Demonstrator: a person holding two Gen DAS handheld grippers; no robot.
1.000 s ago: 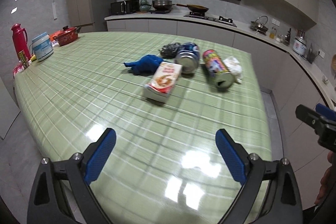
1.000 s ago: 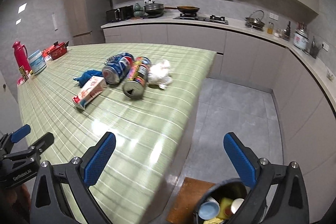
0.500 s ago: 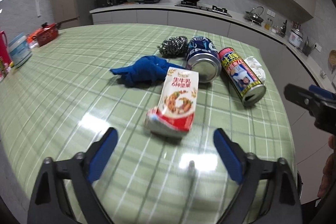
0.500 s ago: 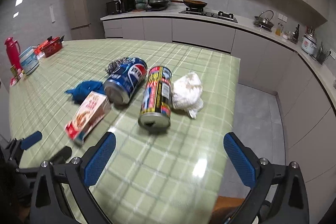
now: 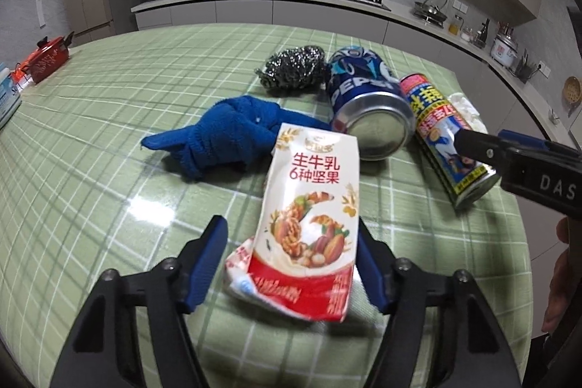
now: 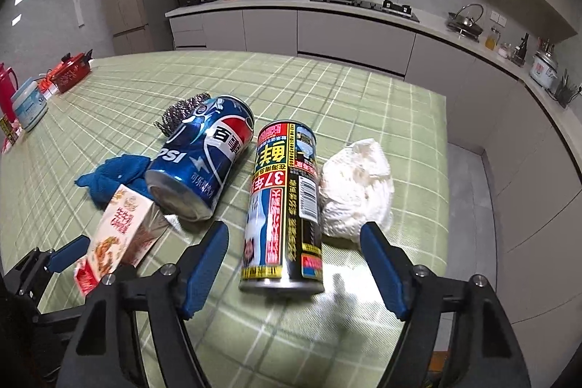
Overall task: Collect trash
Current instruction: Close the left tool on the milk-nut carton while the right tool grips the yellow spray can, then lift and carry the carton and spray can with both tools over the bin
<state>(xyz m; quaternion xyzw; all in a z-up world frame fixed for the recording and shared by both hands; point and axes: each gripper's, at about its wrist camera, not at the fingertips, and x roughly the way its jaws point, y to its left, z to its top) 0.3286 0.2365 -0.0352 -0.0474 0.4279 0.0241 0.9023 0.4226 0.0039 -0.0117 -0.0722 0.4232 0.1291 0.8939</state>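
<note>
A crumpled milk carton (image 5: 309,228) is straddled by the parted left tongs (image 5: 293,260); a cylindrical printed can (image 6: 285,206) is framed by the parted right tongs (image 6: 294,264).

Carton (image 5: 309,220) nearest; glove (image 5: 222,137) behind-left; cola can (image 5: 367,108), tall can (image 6: 287,206), tissue (image 6: 358,188) rightward.

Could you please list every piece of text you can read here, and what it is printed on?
"生牛乳 6种坚果": milk carton.
"PEPSI": blue can; in the right wrist view also "百事".
"37": tall can; its other print is too small to read.
"DAS": right gripper body, cut off by the frame edge.
</note>
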